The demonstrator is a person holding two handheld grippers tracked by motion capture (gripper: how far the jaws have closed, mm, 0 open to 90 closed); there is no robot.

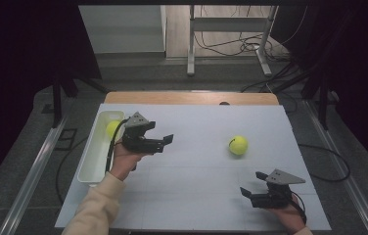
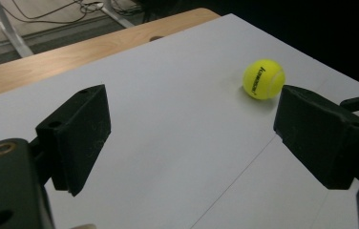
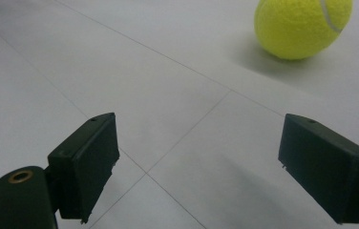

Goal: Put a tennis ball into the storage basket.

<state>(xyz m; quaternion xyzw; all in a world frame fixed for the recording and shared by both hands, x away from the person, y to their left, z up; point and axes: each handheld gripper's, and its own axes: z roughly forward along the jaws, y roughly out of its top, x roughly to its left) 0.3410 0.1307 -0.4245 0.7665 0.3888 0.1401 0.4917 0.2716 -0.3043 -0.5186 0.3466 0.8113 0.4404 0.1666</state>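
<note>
One tennis ball (image 1: 112, 128) is seen lying in the white tray (image 1: 90, 161), presumably already deposited. Just beside that tray, the left gripper (image 1: 165, 142) is held spread and empty. A second tennis ball (image 1: 238, 145) rests well right of the tray; the right gripper (image 1: 251, 192), likewise spread wide, is aimed toward it, apparently for pickup.

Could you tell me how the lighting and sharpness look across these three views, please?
High view: dim, with dark surroundings, the white table evenly lit and no glare. Left gripper view: the tennis ball is sharp enough to show its printing and casts a soft shadow, while the near tongs look slightly soft. Right gripper view: the ball looks fuzzy above a diffuse shadow.
</note>
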